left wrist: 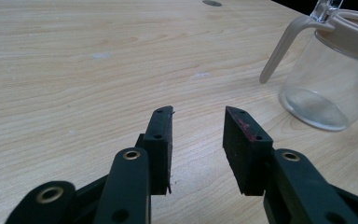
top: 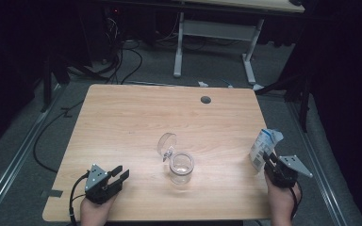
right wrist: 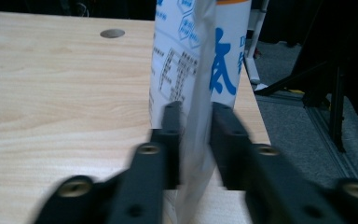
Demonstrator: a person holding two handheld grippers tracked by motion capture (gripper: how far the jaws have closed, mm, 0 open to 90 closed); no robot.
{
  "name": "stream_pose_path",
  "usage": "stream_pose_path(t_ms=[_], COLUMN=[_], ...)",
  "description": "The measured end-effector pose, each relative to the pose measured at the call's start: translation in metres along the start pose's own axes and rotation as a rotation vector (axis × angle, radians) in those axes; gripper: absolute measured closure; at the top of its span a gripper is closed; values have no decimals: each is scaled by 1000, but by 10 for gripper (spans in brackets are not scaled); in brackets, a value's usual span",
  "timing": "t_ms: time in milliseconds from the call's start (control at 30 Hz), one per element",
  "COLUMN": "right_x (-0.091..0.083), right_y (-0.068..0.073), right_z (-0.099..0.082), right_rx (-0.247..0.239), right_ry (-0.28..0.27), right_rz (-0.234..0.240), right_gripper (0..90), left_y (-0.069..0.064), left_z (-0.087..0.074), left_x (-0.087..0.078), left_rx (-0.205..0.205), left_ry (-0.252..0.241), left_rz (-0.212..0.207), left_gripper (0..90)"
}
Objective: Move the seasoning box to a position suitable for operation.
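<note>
A white carton with blue print point(top: 265, 148) stands upright near the table's right edge. My right gripper point(top: 269, 161) has a jaw on each side of its near corner, and in the right gripper view the pads press on the carton point(right wrist: 200, 56), so the right gripper point(right wrist: 196, 126) is shut on it. A clear glass pitcher point(top: 181, 168) with a beige handle and its hinged lid point(top: 166, 142) flipped up stands at the table's middle front. My left gripper point(top: 120, 175) rests at the front left, open. Nothing lies between the jaws of the left gripper point(left wrist: 198, 126); the pitcher point(left wrist: 328, 79) is off to their right.
The wooden table point(top: 136, 117) has a round cable hole point(top: 205, 100) near its far edge. Its right edge runs close beside the carton. A white desk frame point(top: 217, 33) and cables stand on the floor beyond.
</note>
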State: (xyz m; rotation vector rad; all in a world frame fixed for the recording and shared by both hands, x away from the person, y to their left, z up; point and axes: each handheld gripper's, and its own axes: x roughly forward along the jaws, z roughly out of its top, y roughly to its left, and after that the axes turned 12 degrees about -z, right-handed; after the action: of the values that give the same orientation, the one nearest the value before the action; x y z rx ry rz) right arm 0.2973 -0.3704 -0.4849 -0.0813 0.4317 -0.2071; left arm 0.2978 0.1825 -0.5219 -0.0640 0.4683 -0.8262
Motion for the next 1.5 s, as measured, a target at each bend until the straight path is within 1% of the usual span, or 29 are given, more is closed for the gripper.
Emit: stream_pose_path(t_ms=[33,67,100,133,200,233,300,433,500,567,633,800,933,1033,1100,1233,1300,1367,1400,1433,1500], right_x=[0,1,3,4,8,11,12,13,9,8,8,8,4,-1,-4,-8,-9,-9,-9,-9,-9], right_y=[0,0,2,2,3,3,4,5,6,6,6,4,7,14,20,37,45,54,57,59,61], right_z=[0,0,1,1,1,2,2,5,6,7,7,6,8,10,11,11,10,9,8,7,7], right_rx=[0,-3,-4,-6,-5,0,3,-9,-19,-35,-47,-50,-45,-56,-65,-79,-87,-106,-108,-106,-113], right_ry=[0,-1,-1,-1,4,7,7,-6,-27,-30,-30,-46,-57,-67,-76,-97,-97,-96,-103,-102,-104], right_rz=[0,4,-5,-10,-17,-9,-9,-7,-9,-11,-6,14,48,86,117,200,237,257,272,285,290], right_gripper=[668,636,583,557,525,517,524,642,767,842,876,890,894,895,894,894,894,894,894,894,893], left_y=[0,0,0,0,0,1,1,1,1,1,1,0,1,1,1,0,0,0,0,0,0], left_z=[0,0,-1,-1,-2,-2,-3,-3,-3,-3,-3,-3,-3,-2,-1,-1,-1,-1,-1,-1,0], left_x=[0,0,-1,-1,-3,-4,-5,-8,-8,-9,-9,-10,-10,-10,-10,-8,-8,-8,-8,-8,-8], left_rx=[-1,-1,0,-1,-2,-5,-6,-10,-8,-8,-7,-5,-5,-3,-3,0,1,2,2,2,2], left_ry=[0,1,2,1,0,-4,-5,-10,-11,-11,-12,-19,-19,-21,-23,-22,-22,-21,-21,-22,-22], left_rz=[0,1,2,3,5,9,12,18,19,20,20,22,19,18,16,11,9,7,7,6,4], left_gripper=[630,629,629,629,629,629,628,628,627,627,626,626,626,626,626,626,625,626,625,626,626])
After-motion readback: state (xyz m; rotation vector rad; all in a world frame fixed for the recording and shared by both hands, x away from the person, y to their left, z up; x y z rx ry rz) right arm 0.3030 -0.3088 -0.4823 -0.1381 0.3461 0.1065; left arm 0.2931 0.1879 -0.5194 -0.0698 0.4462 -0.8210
